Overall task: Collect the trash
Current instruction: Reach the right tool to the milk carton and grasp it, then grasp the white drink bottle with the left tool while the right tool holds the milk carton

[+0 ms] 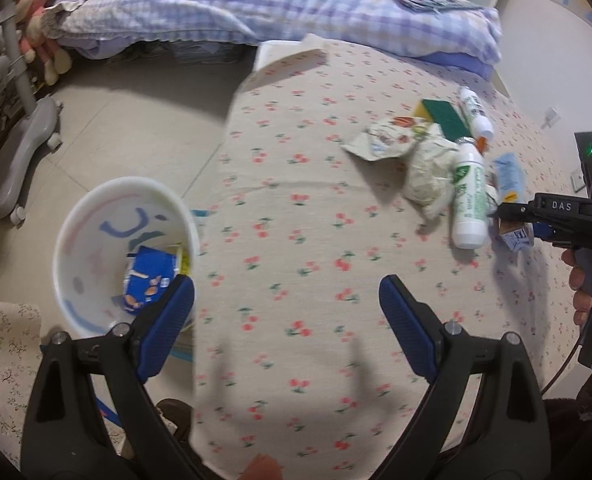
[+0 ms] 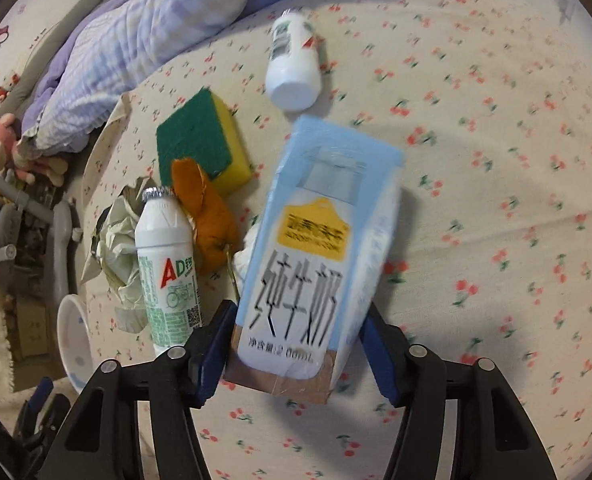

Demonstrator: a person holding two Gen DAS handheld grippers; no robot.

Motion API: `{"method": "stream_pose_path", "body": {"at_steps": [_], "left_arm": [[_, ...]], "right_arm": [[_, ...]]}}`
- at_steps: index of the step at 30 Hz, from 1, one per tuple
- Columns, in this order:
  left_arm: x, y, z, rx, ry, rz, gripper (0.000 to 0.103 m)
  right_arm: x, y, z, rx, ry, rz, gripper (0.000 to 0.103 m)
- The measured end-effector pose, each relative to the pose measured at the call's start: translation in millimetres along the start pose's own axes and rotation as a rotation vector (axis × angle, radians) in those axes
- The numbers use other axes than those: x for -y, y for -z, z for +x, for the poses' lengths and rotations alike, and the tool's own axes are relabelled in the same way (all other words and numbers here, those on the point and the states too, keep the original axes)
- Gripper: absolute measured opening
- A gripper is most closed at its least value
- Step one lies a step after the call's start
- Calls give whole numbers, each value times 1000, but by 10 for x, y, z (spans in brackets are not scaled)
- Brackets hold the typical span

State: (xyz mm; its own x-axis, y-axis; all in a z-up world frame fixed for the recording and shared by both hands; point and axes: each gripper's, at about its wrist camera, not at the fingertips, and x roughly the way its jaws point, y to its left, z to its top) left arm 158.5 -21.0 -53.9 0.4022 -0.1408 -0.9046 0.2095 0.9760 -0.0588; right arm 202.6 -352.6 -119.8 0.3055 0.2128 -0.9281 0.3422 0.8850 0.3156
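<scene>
While your left gripper is hanging spread and empty over the tablecloth, your right gripper is pinching the milk carton.

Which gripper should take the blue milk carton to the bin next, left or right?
Right. The right gripper already straddles the milk carton, its pads at the carton's sides. The left gripper is open with nothing in it, beside the white bin, away from the trash pile.

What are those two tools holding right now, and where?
The right tool grips the light-blue milk carton by its bottom end. The left tool holds nothing.
</scene>
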Motion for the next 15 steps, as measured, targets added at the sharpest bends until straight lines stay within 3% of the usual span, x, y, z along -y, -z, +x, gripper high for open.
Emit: {"method": "stream_pose_path", "body": {"at_steps": [8,12,15], "left_arm": [[538,-93,67,-13,63,60,93],[826,-157,137,-26,133,71,92],[1050,-196,220,-39,175,91,81]], "right_arm": [[227,73,-347,73,27,-28,56],[374,142,-513,101,33,-35,55],[491,183,-605,119,43,-33,55]]}}
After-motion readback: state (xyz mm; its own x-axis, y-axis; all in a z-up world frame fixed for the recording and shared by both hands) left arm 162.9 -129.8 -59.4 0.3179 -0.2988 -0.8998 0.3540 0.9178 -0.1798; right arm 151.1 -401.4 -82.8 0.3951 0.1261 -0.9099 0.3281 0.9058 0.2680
